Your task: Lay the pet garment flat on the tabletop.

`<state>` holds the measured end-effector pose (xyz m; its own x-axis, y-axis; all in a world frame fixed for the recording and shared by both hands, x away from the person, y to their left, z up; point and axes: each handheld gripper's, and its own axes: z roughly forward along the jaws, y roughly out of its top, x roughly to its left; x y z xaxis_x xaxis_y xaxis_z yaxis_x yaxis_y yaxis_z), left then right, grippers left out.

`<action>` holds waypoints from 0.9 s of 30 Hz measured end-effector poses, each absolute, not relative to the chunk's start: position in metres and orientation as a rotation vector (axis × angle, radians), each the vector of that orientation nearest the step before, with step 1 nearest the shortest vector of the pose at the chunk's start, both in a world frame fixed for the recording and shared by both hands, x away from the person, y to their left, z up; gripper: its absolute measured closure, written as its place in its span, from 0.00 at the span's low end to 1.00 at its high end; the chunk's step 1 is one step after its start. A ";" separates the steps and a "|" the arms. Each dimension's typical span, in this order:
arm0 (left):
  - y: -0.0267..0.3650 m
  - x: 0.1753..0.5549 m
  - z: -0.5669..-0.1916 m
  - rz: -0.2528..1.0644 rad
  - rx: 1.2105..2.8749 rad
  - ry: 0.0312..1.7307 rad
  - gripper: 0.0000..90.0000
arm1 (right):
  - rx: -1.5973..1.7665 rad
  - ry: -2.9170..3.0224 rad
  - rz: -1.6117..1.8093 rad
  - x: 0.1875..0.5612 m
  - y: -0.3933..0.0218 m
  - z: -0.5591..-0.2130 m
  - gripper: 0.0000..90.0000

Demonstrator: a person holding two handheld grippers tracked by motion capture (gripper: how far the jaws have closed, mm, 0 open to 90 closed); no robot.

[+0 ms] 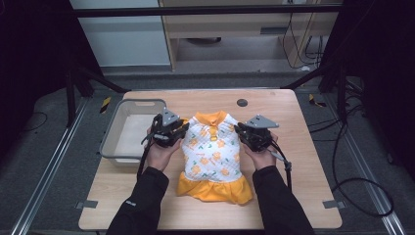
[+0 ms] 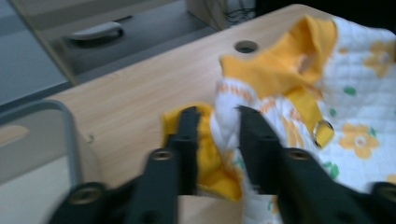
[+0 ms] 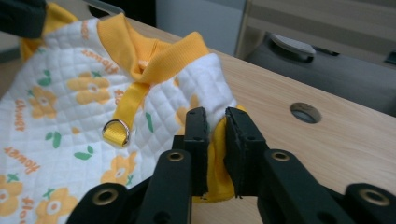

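Small quilted garment point(image 1: 213, 154): white, printed with orange flowers, orange collar, orange frill at the hem. Lies flat at the middle of the surface point(image 1: 293, 147), collar toward the far edge, frill toward the near edge; long axis runs near edge to far edge. An orange strap with a metal ring point(image 3: 116, 129) hangs down from the collar.

Left hand-held gripper point(image 1: 177, 131): at the garment's left shoulder. In the left gripper view its jaws stand apart with the orange-trimmed armhole cloth between them; whether the pads press that cloth cannot be told from the blurred picture.

Right hand-held gripper point(image 1: 243, 130): at the right shoulder, jaws clamped on the orange armhole trim, as the right gripper view shows.

Grey plastic bin point(image 1: 111, 132): at the surface's left edge, just beside the left hand-held gripper.

Relation for the coming move: the garment lies between the two hand-held grippers, each at one end of the shoulder line, which crosses the long axis. Judged: a lift by both shoulders would let the frill hang toward the near edge; the bin is nearer the left hand.
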<state>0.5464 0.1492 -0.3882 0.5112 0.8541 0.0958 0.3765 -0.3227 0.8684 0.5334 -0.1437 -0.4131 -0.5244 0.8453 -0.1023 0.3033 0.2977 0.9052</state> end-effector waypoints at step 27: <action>0.213 0.447 -0.397 0.539 1.954 0.953 0.50 | 1.073 2.149 1.256 0.449 -0.183 -0.423 0.57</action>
